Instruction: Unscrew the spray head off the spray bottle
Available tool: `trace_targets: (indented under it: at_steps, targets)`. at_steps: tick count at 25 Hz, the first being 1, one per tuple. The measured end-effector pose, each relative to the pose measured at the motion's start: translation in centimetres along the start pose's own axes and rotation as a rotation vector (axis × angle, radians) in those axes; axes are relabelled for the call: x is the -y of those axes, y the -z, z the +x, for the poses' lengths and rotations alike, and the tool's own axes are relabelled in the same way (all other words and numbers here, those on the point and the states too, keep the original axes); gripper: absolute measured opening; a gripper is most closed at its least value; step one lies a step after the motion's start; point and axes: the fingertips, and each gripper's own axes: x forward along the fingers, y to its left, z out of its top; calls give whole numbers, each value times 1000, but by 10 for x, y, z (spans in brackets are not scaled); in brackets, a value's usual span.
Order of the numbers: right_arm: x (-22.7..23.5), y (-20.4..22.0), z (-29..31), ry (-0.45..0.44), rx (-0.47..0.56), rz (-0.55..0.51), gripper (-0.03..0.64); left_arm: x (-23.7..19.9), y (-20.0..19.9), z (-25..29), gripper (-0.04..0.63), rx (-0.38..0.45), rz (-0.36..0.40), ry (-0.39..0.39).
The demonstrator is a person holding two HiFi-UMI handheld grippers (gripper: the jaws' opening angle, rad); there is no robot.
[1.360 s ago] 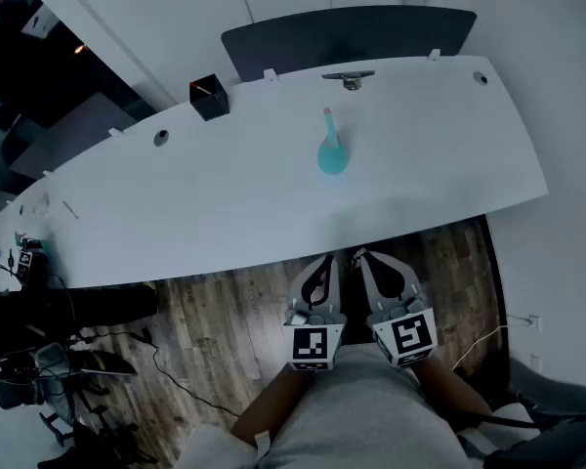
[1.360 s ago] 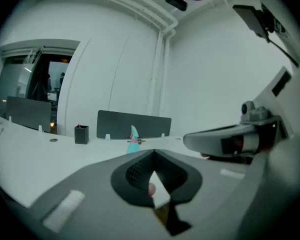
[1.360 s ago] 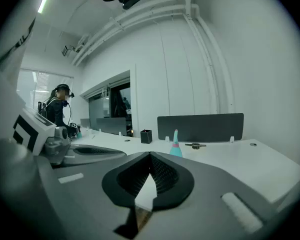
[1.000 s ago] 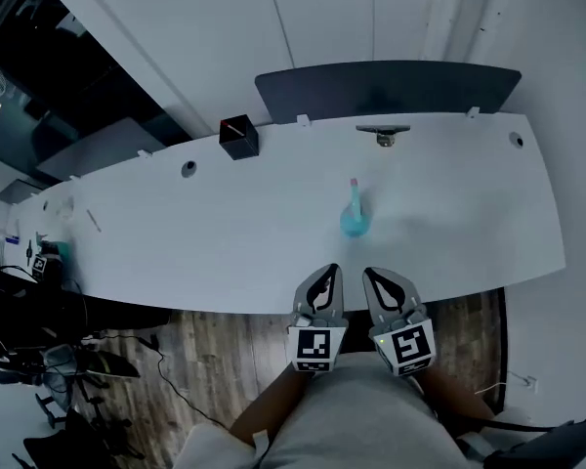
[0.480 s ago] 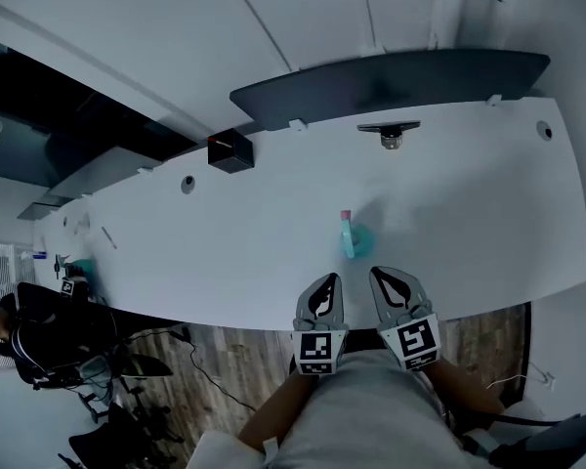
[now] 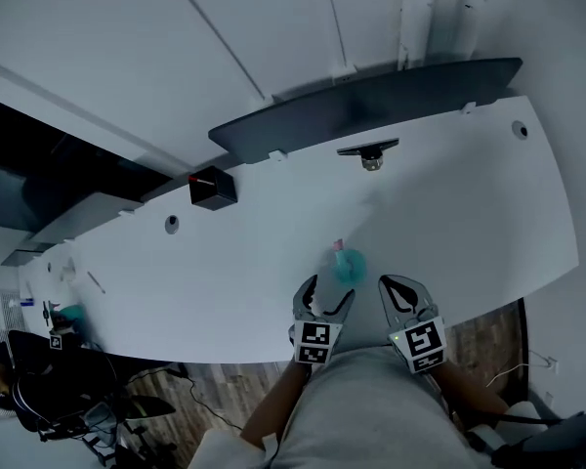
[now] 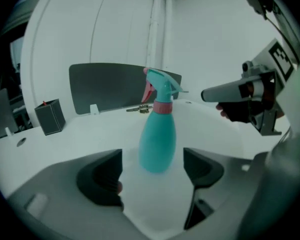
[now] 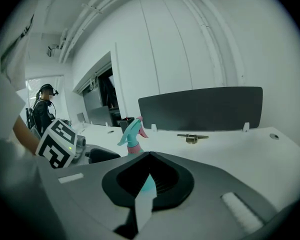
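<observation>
Head view: a teal spray bottle (image 6: pixel 348 263) stood upright near the white desk's (image 6: pixel 225 262) front edge. Just short of the bottle, the left gripper (image 6: pixel 324 299) had been opening its jaws. The right gripper (image 6: pixel 398 289), beside the bottle, was clenched and empty.

Left gripper view: the jaws stood apart with the bottle ahead between them, untouched, probably lined up to steady it.

Right gripper view: its closed jaws faced the spray head (image 8: pixel 130 129), likely waiting to twist.

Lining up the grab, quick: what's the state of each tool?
Left tool: open, jaws have just been opening; spray bottle ahead, not gripped.
Right tool: shut, empty.
</observation>
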Motion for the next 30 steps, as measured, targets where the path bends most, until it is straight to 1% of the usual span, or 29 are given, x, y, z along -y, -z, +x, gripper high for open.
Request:
trace_targets:
  at_steps: [1, 3, 6, 9, 12, 13, 14, 16, 18, 20, 22, 24, 26, 28, 30]
  targets:
    - [2, 0, -1, 9, -9, -4, 0, 3, 1, 6, 387, -8, 16, 31]
    - [4, 1, -3, 24, -25, -12, 0, 8, 1, 18, 413, -15, 71, 73]
    - [6, -4, -3, 48, -37, -9, 0, 11, -3, 36, 435, -14, 146, 111]
    - [4, -5, -3, 59, -58, -2, 0, 11, -5, 53, 440, -24, 182, 129]
    - [-1, -10, 1, 41, -59, -5, 0, 11, -7, 66, 439, -32, 233, 126]
    - [-2, -11, 3, 32, -63, -3, 0, 12, -8, 68, 422, -29, 248, 126]
    - [-4, -11, 4, 21, -68, 5, 0, 13, -9, 70, 384, -26, 262, 127]
    - [-10, -13, 6, -11, -73, 37, 0, 15, -9, 70, 379, -30, 299, 117]
    - [-19, -14, 6, -59, -72, 75, 1, 13, -9, 67, 377, -48, 381, 81]
    - [-30, -14, 7, -130, -84, 121, 4, 5, -10, 63, 376, -78, 507, 17]
    - [-41, -10, 9, -206, -117, 200, 286, -8, -11, 56, 376, -115, 643, -60]
    - [-43, -8, 14, -244, -133, 294, 296, -21, -15, 49, 376, -143, 761, -131]
    - [-42, -9, 20, -263, -131, 390, 296, -31, -19, 41, 376, -166, 856, -193]
    - [-45, -12, 28, -286, -125, 489, 295, -38, -22, 34, 376, -191, 928, -246]
    - [-47, -17, 36, -308, -116, 590, 293, -41, -24, 28, 376, -215, 976, -282]
